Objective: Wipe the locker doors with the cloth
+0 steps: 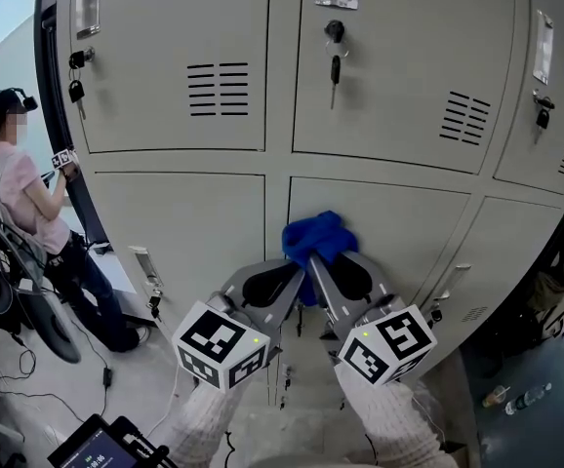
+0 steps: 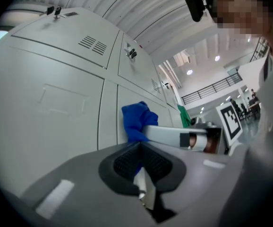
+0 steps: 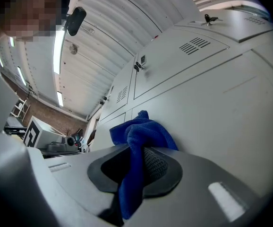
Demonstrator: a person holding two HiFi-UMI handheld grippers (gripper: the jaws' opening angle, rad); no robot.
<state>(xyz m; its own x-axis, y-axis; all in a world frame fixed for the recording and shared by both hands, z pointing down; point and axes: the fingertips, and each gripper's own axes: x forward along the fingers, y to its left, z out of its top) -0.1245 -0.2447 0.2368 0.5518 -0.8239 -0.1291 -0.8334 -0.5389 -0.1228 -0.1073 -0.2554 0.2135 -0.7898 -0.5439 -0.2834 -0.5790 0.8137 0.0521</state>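
cloth (image 1: 318, 240) sits bunched just ahead of your right claw (image 3: 139, 162) and left claw (image 2: 139, 162), both clenched on it; press it flat on the locker door (image 1: 399, 217), sweep evenly.

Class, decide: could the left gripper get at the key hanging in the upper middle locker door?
Probably: the dark key hangs exposed above the left gripper, nothing between, though its jaws are shut on the blue cloth.

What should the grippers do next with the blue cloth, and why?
Probably slide the cloth rightward across the lower locker door. The left gripper and right gripper are both shut on it, and it sits bunched near that door's left edge, with most of the panel to its right.
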